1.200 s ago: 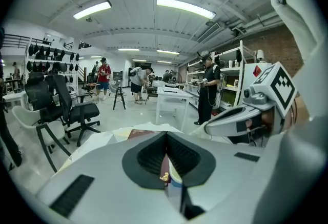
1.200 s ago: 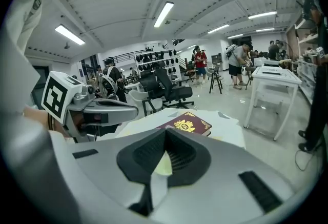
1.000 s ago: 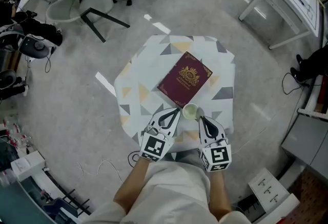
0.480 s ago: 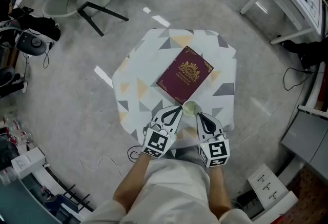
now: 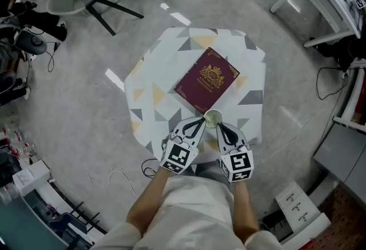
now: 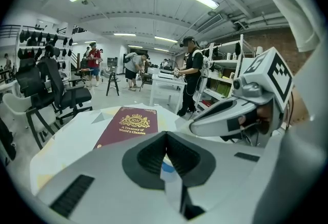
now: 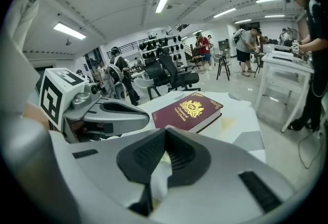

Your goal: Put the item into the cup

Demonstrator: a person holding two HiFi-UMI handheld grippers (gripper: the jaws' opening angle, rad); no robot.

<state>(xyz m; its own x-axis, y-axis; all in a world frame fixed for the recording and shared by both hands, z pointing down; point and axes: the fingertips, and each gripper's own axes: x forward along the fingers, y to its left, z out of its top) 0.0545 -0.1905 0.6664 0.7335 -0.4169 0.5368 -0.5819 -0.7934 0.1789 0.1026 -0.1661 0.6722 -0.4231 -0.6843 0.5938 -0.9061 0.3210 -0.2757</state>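
1. Both tools have drawn closer together since a second ago: the left gripper (image 5: 202,121) and the right gripper (image 5: 219,126) now sit side by side at the table's near edge, where earlier they were set wider apart. We note no change in how the book and cup lie.
2. We find a small table (image 5: 166,71) under a white cloth printed with grey and yellow triangles, standing on a grey floor.
3. A maroon book (image 5: 207,79) with a gold crest lies flat and closed at the middle of the table, turned at an angle, one corner toward the near edge. In the left gripper view we read the title as "A Treasury of World's Classics".
4. Left gripper: we record the jaws brought together, tips touching. Only pale cloth shows through the slit behind them. It points at the cup from the left.
5. Right gripper: same condition, jaws closed tip to tip, cloth showing behind. Its tip lies just beside the cup on the right.
6. The cup (image 5: 213,119), small, pale and upright, stands on the table just beside the book's near corner, between the two gripper tips.
7. Which object is the item, we cannot tell; the cup's inside is too small to read.
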